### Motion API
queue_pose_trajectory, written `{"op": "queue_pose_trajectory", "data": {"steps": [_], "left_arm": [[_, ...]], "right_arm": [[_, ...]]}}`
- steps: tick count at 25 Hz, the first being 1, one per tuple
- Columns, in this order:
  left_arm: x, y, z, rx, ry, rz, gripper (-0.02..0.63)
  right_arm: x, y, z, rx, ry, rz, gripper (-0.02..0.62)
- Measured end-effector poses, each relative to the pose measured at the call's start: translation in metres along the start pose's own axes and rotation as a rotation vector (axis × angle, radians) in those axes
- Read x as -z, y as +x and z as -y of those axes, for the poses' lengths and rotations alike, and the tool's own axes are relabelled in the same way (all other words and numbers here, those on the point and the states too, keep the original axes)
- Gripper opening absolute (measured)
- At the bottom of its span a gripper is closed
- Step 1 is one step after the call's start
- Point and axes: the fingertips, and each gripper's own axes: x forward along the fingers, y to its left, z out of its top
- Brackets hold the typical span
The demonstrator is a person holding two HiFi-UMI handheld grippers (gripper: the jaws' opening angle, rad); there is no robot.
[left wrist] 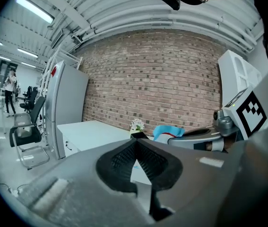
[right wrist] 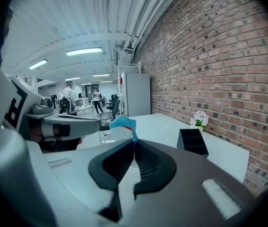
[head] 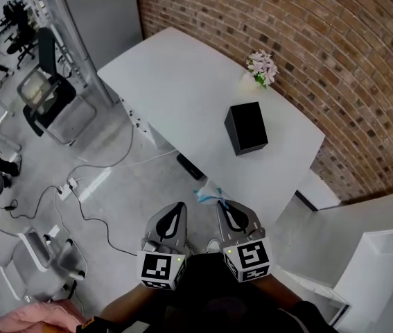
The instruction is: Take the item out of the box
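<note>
A black open-topped box stands on the white table, far ahead of both grippers. My right gripper is shut on the corner of a small blue and white packet, which it holds in the air short of the table's near edge. In the right gripper view the packet sticks up from the closed tips, with the box off to the right. My left gripper is beside the right one, shut with nothing in it. The left gripper view shows the packet to its right.
A small pot of pale flowers stands by the brick wall behind the box. Cables and a power strip lie on the floor at the left, near a grey chair. A white shelf unit is at the right.
</note>
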Motion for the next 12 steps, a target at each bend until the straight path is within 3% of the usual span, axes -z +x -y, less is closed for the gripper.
{"op": "queue_pose_trajectory", "data": {"steps": [12], "left_arm": [[0.013,0.0,0.053,-0.036,0.026,-0.026,0.003]], "right_arm": [[0.026,-0.049,0.034,-0.02,0.002,-0.007,0.005]]}}
